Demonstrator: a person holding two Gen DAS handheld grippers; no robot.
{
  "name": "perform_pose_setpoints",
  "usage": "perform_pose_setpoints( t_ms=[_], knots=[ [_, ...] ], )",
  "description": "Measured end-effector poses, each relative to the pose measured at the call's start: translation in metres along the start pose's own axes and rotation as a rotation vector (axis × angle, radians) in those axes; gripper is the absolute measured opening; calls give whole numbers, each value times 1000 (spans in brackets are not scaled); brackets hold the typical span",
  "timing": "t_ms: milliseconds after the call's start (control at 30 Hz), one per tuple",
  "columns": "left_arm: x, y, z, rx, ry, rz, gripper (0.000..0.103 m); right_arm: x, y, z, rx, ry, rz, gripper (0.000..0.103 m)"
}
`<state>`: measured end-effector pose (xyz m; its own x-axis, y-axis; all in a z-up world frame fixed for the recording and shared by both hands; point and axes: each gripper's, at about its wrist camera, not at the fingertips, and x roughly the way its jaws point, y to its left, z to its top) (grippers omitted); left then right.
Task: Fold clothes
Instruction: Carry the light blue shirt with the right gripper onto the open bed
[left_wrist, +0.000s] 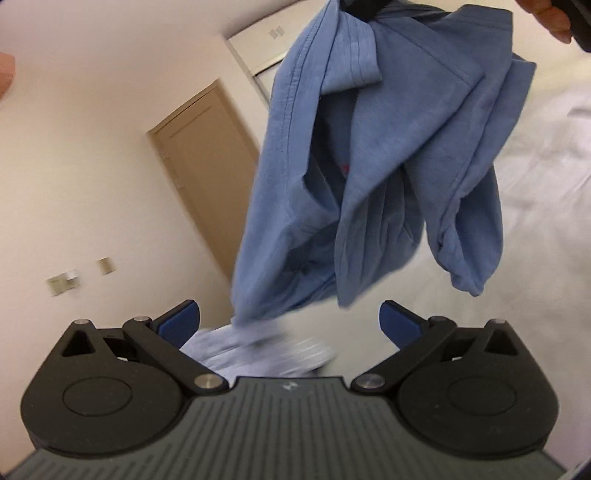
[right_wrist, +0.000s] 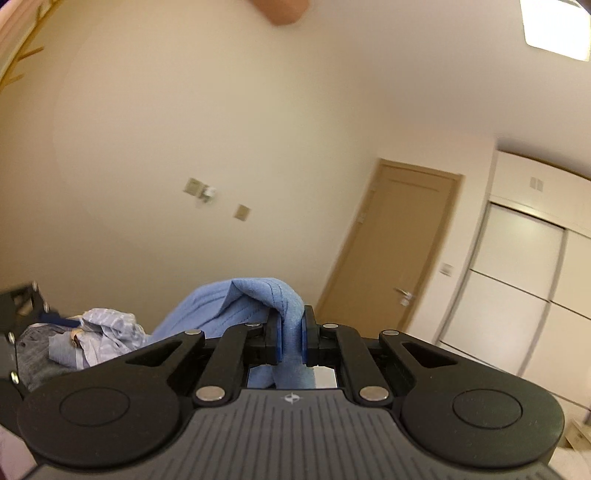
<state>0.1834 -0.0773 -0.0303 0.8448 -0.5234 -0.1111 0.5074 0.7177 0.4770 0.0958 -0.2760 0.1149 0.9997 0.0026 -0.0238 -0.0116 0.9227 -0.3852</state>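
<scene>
Hanging bunched, the blue shirt (left_wrist: 369, 155) is clenched by right gripper (right_wrist: 290, 338); left gripper (left_wrist: 290, 323) gapes.

Left hand-held gripper (left_wrist: 290, 321) spread; right hand-held gripper (right_wrist: 290, 334) clamped.

Blue shirt (left_wrist: 373, 155): soft knit, stitched hems, hanging bunched and twisted in mid-air, held by a fold at its top, lower folds dangling free. Pale striped garment (left_wrist: 258, 349) crumpled below it, touching its lowest corner. Grey garment (right_wrist: 33, 354) heaped beside the striped one.
</scene>
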Motion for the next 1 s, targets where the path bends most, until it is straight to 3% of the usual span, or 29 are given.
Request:
perform_pose_setpoints(
  t_ms=[133,300,500,633,700,833,1000],
  knots=[
    [-30,-57,21,-25,-47,-126,103,-71,-37,-5,39,41,-57,8],
    [-57,-120,40,-61,-60,-298,102,-143,-76,-26,94,172,-112,10],
    [-61,-187,54,-70,-22,-496,102,-169,-115,-120,199,437,-219,13],
    [-53,-231,58,38,-28,-549,102,-182,-147,-184,303,530,-320,14],
    [-46,-251,59,91,-29,-557,102,-187,-155,-203,304,561,-370,24],
    [-20,-281,52,224,-24,-568,84,-200,-156,-230,331,583,-365,44],
    [-17,-316,44,347,-29,-608,55,-213,-154,-270,395,640,-324,49]
  ],
)
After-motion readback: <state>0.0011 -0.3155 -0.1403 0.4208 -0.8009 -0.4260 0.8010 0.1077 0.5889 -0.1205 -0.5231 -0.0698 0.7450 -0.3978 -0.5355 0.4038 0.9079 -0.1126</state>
